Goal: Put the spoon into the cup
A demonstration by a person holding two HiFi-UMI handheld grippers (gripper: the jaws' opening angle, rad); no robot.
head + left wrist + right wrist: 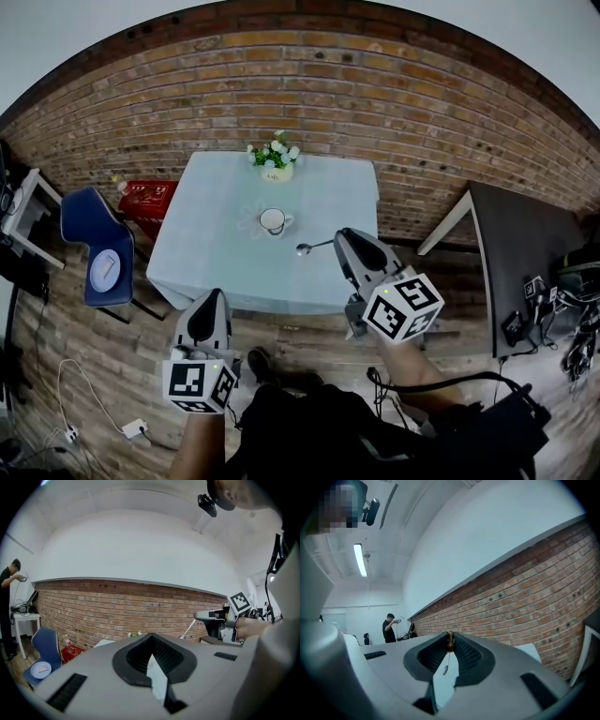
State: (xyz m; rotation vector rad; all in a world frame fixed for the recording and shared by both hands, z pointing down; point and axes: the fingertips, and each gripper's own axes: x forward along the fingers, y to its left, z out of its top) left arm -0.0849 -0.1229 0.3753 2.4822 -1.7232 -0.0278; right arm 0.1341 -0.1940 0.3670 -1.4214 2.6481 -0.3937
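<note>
Metal, slim and caught only by its handle tip, the silver spoon (314,247) hangs from the right gripper (338,237) over the pale blue tablecloth (197,253), beside the white cup (273,221) — so slight a pinch could let it swivel or drop short. Left gripper view: the left gripper (151,639) is closed, empty, before a red-brick wall (117,606). Right gripper view: jaws clamp a brown handle end (450,641).

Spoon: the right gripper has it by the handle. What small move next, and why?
Probably move the right gripper up and to the left in the head view until the spoon has its bowl over the cup. The jaws are shut on the handle end. The bowl points towards the cup but stops short of it, and the cup stands upright with its mouth open.
</note>
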